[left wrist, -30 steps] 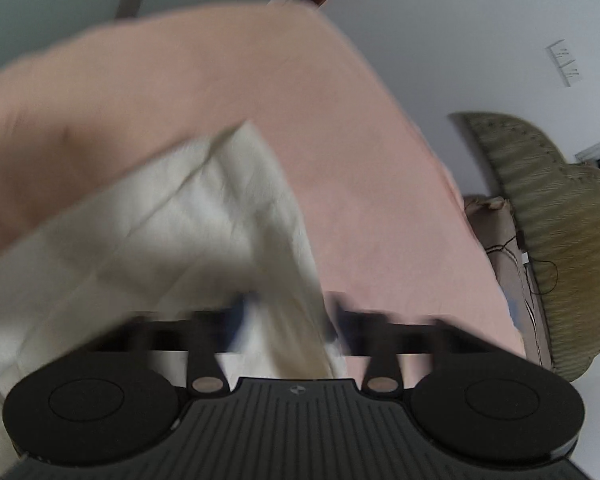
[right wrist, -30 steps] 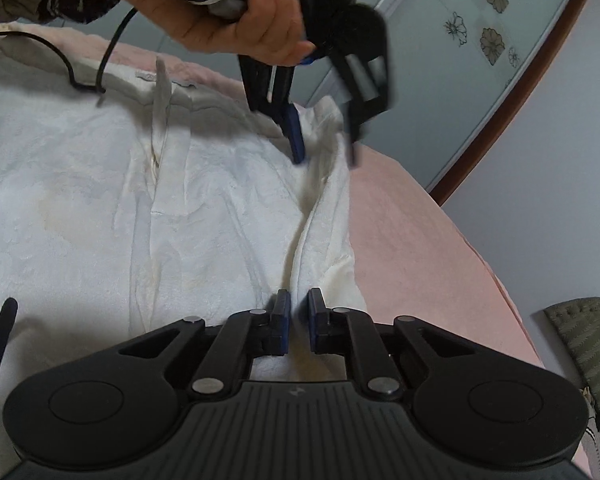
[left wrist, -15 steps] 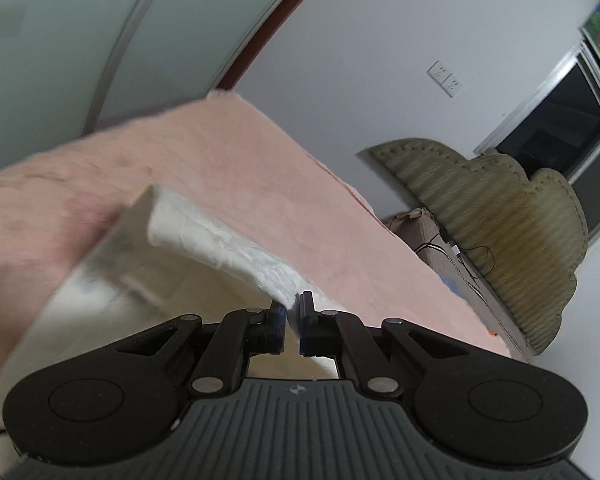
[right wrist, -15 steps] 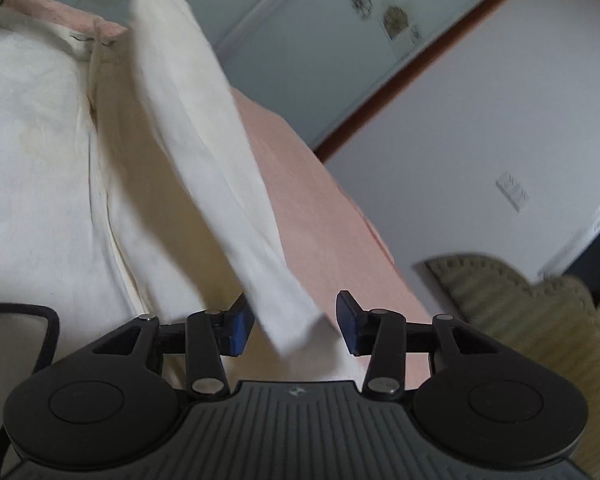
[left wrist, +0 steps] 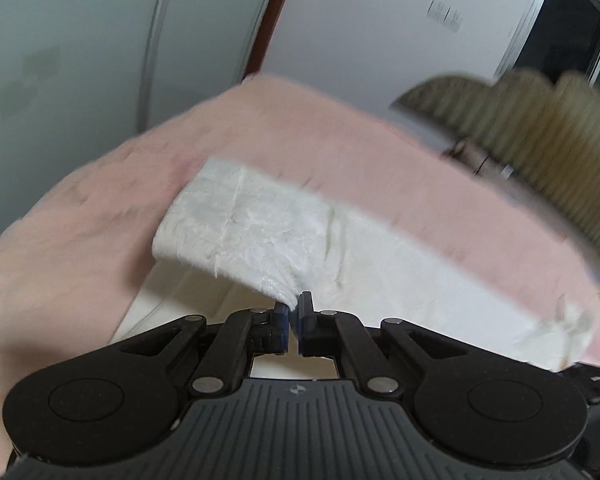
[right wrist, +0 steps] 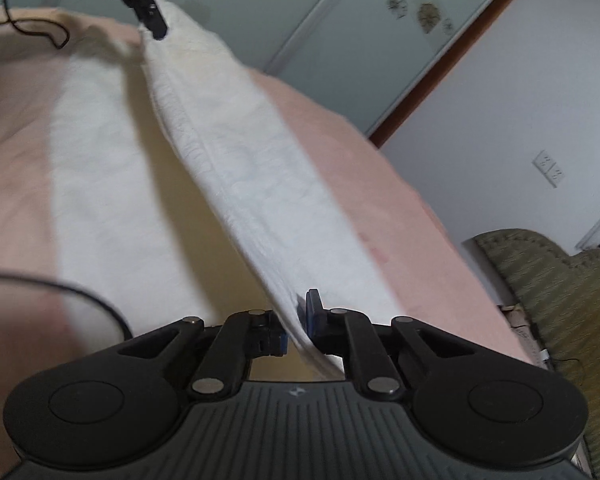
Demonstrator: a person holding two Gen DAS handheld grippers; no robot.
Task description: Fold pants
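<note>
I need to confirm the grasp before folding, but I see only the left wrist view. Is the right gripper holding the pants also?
Observer: Yes. The right gripper has just closed its jaws on the edge of the pants.
Operator: Is the cloth between both grippers raised?
Observer: Yes, it spans from the left gripper to the right one, above the flat layer on the pink bedcover.
Operator: Any obstacle?
Observer: A black cable curves close beside the right gripper.
</note>
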